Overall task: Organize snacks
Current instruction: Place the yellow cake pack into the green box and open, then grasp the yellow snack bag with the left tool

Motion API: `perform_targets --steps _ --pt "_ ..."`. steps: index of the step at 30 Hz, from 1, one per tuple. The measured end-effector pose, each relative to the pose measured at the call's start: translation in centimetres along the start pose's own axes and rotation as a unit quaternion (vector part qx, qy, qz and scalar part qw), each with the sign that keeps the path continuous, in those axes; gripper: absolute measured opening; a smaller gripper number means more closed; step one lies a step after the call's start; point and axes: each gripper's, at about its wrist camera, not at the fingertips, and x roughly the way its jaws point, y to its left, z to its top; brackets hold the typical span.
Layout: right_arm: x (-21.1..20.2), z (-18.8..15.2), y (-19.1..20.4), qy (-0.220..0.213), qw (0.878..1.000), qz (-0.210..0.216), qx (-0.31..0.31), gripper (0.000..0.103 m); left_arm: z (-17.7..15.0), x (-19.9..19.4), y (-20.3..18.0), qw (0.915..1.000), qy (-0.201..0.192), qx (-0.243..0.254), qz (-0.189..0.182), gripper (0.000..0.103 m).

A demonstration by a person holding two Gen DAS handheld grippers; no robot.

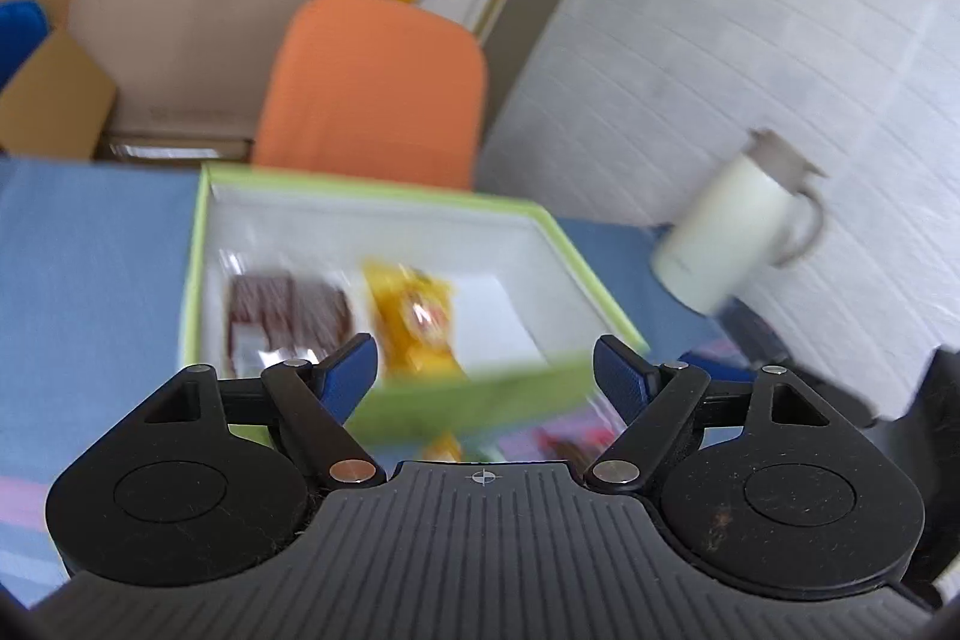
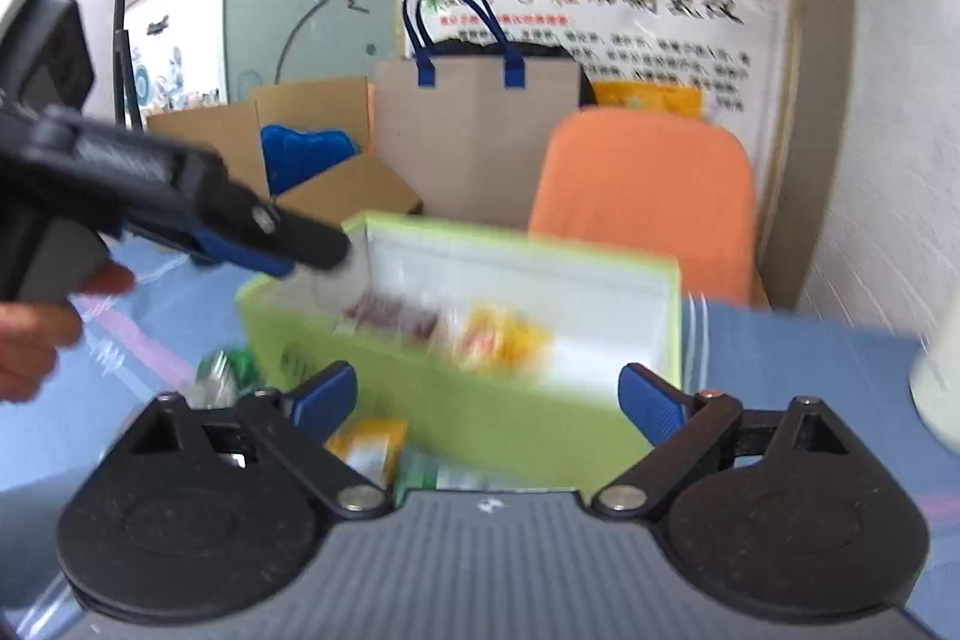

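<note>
A green box [image 1: 591, 289] with a white inside stands on the blue table. In it lie a brown snack pack [image 1: 288, 310] and a yellow snack pack [image 1: 414, 319]. My left gripper [image 1: 485, 367] is open and empty, just above the box's near wall. The right wrist view shows the same box [image 2: 480, 418] with the brown pack [image 2: 393, 316] and the yellow pack [image 2: 504, 340]. My right gripper [image 2: 487, 400] is open and empty in front of the box. A yellow packet [image 2: 366, 445] and green packets [image 2: 225, 376] lie on the table before the box. The left gripper [image 2: 270, 244] reaches over the box's left corner.
A white jug [image 1: 738, 226] stands on the table to the right of the box. An orange chair [image 1: 372, 88], a brown paper bag [image 1: 192, 28] and cardboard boxes [image 2: 312, 130] stand behind the table. The blue tablecloth [image 1: 90, 250] extends left.
</note>
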Motion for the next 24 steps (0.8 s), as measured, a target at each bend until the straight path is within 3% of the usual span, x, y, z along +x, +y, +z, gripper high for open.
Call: perform_targets --steps 4,9,16,20,21,24 --pt "-2.7 -5.4 0.8 0.016 0.999 -0.045 0.018 0.093 -5.2 -1.3 -1.3 0.9990 0.018 -0.027 -0.032 0.067" --pt "-2.5 -8.6 0.8 0.043 0.996 -0.070 0.047 0.093 -10.0 -2.2 -2.8 0.9960 0.038 -0.059 -0.054 0.067" --pt "-3.6 -10.7 -1.4 0.051 0.988 -0.082 0.120 0.093 -11.5 -1.5 -4.4 0.9955 0.059 -0.061 -0.043 0.068" --pt "-4.5 -11.3 -0.7 0.043 0.991 -0.068 0.106 0.093 -11.6 0.3 -6.1 0.9939 0.076 -0.059 -0.055 0.071" --pt "-4.5 -11.4 -0.6 0.043 0.992 -0.067 0.102 0.093 -11.5 0.8 -6.6 0.9941 0.075 -0.060 -0.050 0.075" --pt "-4.5 -11.8 -0.2 0.043 0.993 -0.073 0.088 0.093 -11.2 2.3 -8.2 0.9951 0.076 -0.051 -0.036 0.075"
